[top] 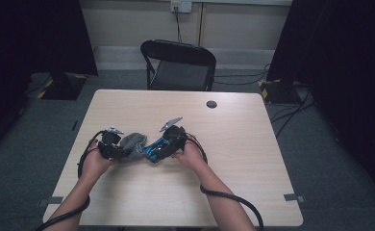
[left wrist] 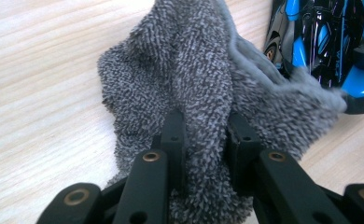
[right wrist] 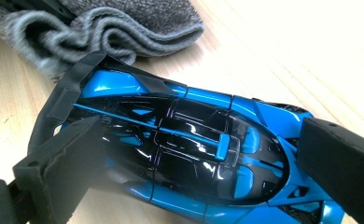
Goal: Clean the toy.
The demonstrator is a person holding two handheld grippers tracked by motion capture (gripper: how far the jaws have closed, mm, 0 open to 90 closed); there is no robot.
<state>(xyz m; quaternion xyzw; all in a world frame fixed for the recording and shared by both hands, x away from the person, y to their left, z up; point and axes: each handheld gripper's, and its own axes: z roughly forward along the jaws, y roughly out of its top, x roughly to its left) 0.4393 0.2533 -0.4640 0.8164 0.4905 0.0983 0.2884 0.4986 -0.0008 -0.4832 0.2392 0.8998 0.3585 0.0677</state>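
black folding chair (top: 178, 65) behind the wooden table (top: 233, 144) — wall socket (top: 181, 6) above

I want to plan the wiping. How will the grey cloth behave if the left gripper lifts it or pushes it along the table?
The grey cloth looks like soft terry that lies in folds, so it will probably hang limp when lifted. The left gripper pinches it into a ridge, so it likely compresses easily. Pushed, it would probably bunch against the toy car.

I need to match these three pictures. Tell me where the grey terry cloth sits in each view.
High view: the grey terry cloth lies left of centre on the table, between the two grippers.
Left gripper view: it spreads across the middle, pinched by the left gripper.
Right gripper view: it lies bunched at the top left.
Shared landmark: the blue and black toy car right beside the cloth.
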